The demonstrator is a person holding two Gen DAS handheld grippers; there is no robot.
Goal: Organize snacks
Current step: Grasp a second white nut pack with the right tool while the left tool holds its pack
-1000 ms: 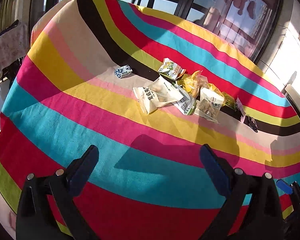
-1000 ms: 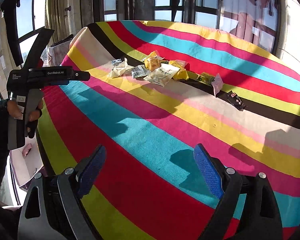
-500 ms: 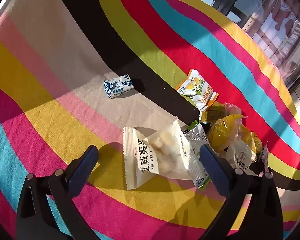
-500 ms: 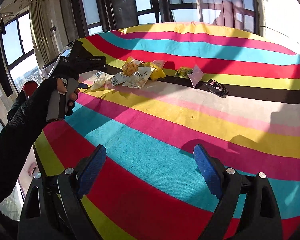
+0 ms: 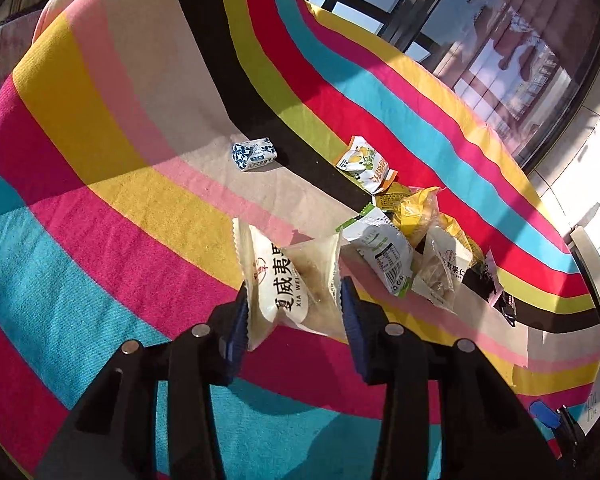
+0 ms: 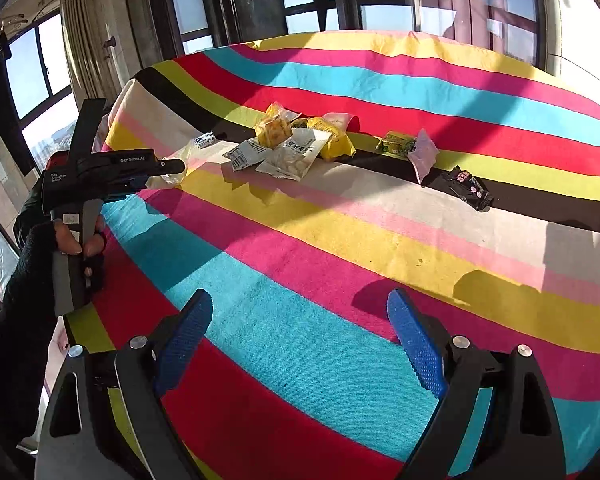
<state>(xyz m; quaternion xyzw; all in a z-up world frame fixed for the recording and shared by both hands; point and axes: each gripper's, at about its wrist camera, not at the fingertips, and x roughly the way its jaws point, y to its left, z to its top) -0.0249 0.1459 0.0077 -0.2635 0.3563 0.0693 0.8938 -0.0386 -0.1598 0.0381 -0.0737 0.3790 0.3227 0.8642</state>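
The left claw (image 5: 294, 312) is closing on a white nut packet (image 5: 288, 276); its blue pads (image 5: 350, 312) press both sides of the wrapper, which hangs crumpled between them, lifted clear of the striped tabletop (image 5: 100, 240). The hold is on thin, puffed film rather than on the contents, so the packet could slide out of the pads during a swing, or the nuts inside could be crushed if the squeeze goes on. The wrapper's far edge hangs close to the green-and-white packet (image 5: 384, 256), and dragging across could scatter it.

The right claw (image 6: 300, 332) hangs with its jaws wide apart and nothing between them, over the turquoise stripe, well short of any snack; it risks little now.

Farther off, the heap of yellow packets (image 5: 416, 212) lies overlapped, so a later grab there may catch two wrappers at once. The small blue-and-white packet (image 5: 254, 153) sits apart, and the black packet (image 6: 466, 186) lies alone on the dark stripe, where it is easy to overlook.
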